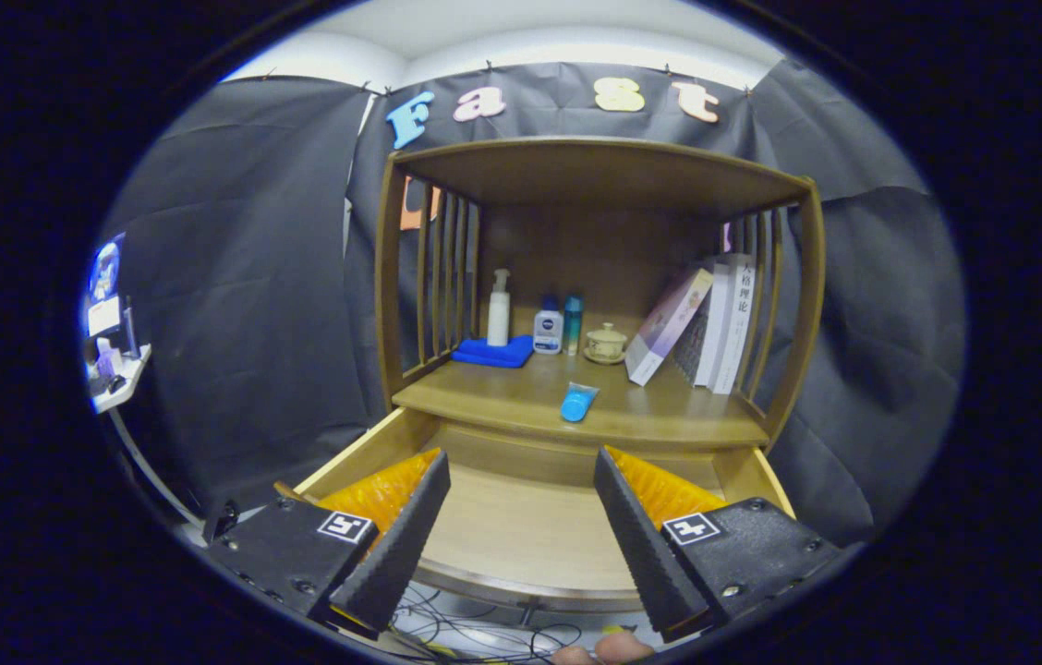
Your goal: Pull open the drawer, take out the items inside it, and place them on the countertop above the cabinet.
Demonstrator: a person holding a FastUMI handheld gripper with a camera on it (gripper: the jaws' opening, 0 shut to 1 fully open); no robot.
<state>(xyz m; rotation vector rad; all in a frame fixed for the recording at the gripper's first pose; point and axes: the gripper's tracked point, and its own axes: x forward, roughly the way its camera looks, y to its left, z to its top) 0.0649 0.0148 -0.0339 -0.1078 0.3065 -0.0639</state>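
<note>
Nearest the lens, the hand-held gripper [521, 526] hangs over the pulled-out drawer [521, 531] with its fingers spread wide and nothing between them. A fingertip or two of the person [599, 651] peeks in just below the fingers, beside loose cables under the drawer front.

Taking the drawer as the landmark: its wooden floor shows bare between the fingers, though the corners behind the finger bodies are hidden, so whether anything is left inside cannot be told. Directly above its back edge runs the worktop [660, 416] of the cabinet, and a blue tube [578, 403] lies on its side close to that front edge, above the drawer's middle. That spot, within easy reach of the drawer, suggests it is an item already taken out and set down.

Further back from the drawer, against the cabinet's rear panel, stand a white pump bottle [499, 309] on a folded blue cloth [493, 352], a white bottle with a blue cap [548, 330], a slim teal bottle [573, 323] and a small lidded ceramic cup [606, 343]. Books [715, 319] lean against the slatted side to the right of these.
</note>
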